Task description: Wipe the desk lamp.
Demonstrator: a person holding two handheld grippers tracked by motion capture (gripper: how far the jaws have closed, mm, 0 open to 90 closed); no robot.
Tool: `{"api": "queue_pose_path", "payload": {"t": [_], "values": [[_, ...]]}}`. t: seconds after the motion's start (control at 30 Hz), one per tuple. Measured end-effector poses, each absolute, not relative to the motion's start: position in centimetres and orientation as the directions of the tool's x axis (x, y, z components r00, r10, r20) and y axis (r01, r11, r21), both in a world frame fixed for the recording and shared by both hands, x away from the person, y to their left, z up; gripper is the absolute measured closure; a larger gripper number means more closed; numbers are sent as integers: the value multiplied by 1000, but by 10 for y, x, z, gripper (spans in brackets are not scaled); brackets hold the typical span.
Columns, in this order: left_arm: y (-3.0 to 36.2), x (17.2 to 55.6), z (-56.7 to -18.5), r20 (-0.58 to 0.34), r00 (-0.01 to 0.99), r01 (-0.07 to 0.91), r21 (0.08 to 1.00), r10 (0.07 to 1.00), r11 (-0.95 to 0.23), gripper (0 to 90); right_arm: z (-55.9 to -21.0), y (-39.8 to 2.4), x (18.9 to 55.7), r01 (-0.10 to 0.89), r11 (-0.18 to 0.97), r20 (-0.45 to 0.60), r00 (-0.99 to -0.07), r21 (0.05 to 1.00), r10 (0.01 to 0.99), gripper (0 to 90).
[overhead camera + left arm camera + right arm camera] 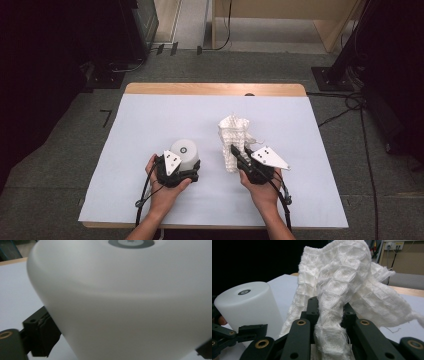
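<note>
A white, upside-down cup (185, 151) with a grey ring on its top stands on the white table sheet (145, 125), left of centre. My left gripper (182, 164) is shut around its lower wall; in the left gripper view the cup (125, 295) bulges between the two jaws. A white waffle-textured cloth (233, 134) rises in a crumpled peak right of the cup. My right gripper (235, 150) is shut on the cloth's near end, and the cloth (342, 277) is pinched between its jaws. The cup (249, 305) also appears at the left of the right gripper view.
The sheet covers a wooden table whose far edge (215, 89) is bare. Dark equipment (60, 45) stands to the left, a stand and cables (350, 100) lie on the floor to the right, and wooden furniture (280, 20) sits behind.
</note>
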State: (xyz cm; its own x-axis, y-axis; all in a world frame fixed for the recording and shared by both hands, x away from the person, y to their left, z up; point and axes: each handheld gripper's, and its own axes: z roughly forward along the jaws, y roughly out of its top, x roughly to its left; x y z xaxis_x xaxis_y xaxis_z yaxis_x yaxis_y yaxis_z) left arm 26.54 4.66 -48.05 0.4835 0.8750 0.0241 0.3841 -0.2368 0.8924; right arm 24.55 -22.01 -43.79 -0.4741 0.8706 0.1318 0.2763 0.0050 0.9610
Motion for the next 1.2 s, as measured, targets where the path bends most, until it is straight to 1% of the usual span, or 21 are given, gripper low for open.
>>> {"api": "queue_pose_path", "payload": {"t": [0.13, 0.23, 0.3, 0.37, 0.4, 0.43, 0.47, 0.5, 0.6, 0.77, 0.97, 1.07, 1.13, 1.2], "values": [[51, 267, -480, 16, 509, 380, 893, 861, -241, 84, -438, -219, 245, 277, 7, 131, -478, 961, 869, 749], [55, 269, -480, -9, 537, 382, 894, 844, -233, 84, -438, -218, 245, 276, 9, 131, -483, 961, 866, 750], [62, 271, -478, -55, 576, 387, 897, 815, -213, 85, -438, -217, 245, 276, 8, 132, -484, 961, 865, 750], [70, 273, -473, -110, 647, 370, 911, 755, -184, 85, -436, -216, 244, 276, -1, 145, -502, 961, 852, 752], [70, 273, -473, -110, 647, 370, 911, 755, -184, 85, -436, -216, 244, 276, -1, 145, -502, 961, 852, 752], [72, 273, -468, -134, 703, 361, 913, 698, -189, 85, -429, -212, 241, 270, -10, 164, -557, 963, 814, 751], [72, 273, -468, -134, 703, 361, 913, 698, -189, 85, -429, -212, 241, 270, -10, 164, -557, 963, 814, 751], [72, 272, -465, -153, 749, 352, 916, 645, -192, 86, -422, -205, 236, 233, 9, 137, -600, 972, 788, 751], [70, 270, -461, -178, 793, 348, 917, 583, -193, 86, -413, -196, 229, 200, 23, 113, -641, 980, 759, 751], [67, 268, -457, -218, 821, 356, 918, 528, -173, 86, -410, -184, 223, 160, 48, 71, -660, 986, 748, 751], [69, 267, -451, -233, 831, 352, 924, 506, -153, 86, -420, -177, 225, 179, 80, 62, -667, 981, 743, 752], [79, 271, -446, -271, 823, 368, 924, 499, -106, 86, -430, -174, 229, 202, 100, 62, -669, 974, 740, 753], [82, 273, -445, -281, 818, 373, 923, 502, -91, 86, -433, -174, 229, 208, 110, 59, -669, 972, 741, 753], [93, 276, -440, -303, 802, 383, 922, 516, -54, 86, -444, -169, 231, 226, 141, 49, -669, 964, 742, 754]]}}
